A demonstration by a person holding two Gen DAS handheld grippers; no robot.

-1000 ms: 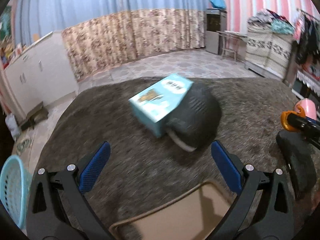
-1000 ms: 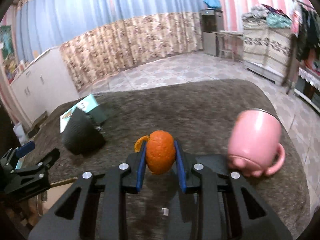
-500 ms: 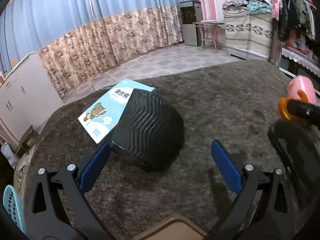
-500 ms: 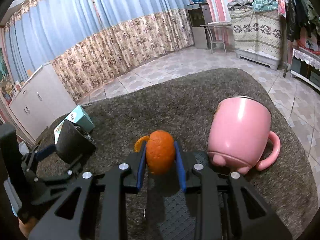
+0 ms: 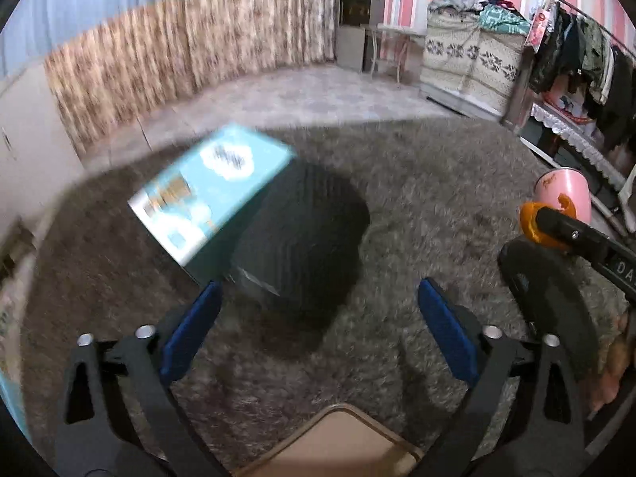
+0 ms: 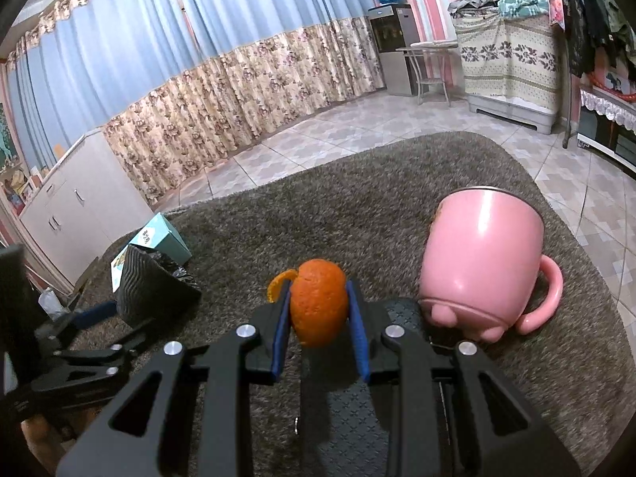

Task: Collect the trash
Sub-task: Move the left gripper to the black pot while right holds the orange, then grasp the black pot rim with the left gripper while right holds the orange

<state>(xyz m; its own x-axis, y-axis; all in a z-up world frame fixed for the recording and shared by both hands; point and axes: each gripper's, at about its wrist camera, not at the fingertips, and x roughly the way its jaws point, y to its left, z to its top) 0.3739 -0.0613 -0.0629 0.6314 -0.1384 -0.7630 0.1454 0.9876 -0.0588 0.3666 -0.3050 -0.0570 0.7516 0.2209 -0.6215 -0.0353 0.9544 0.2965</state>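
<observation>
My right gripper point(image 6: 318, 310) is shut on an orange peel point(image 6: 318, 307) and holds it above the grey rug; the peel also shows in the left wrist view point(image 5: 534, 225). A black ribbed bin point(image 5: 302, 234) lies tilted on the rug, leaning against a teal box point(image 5: 210, 194); its opening with a dark liner faces right in the right wrist view point(image 6: 153, 286). My left gripper point(image 5: 318, 330) is open and empty, its blue pads just short of the bin on either side.
A pink mug point(image 6: 483, 262) stands on the rug right of the peel. A black round mat point(image 5: 552, 302) lies under my right gripper. A tan board point(image 5: 334, 445) sits at the rug's near edge. White cabinets point(image 6: 75, 214) stand at the left.
My left gripper has swung about in front of the bin and box; its view is blurred now, with the bin between the open pads. The right gripper keeps hold of the peel.
</observation>
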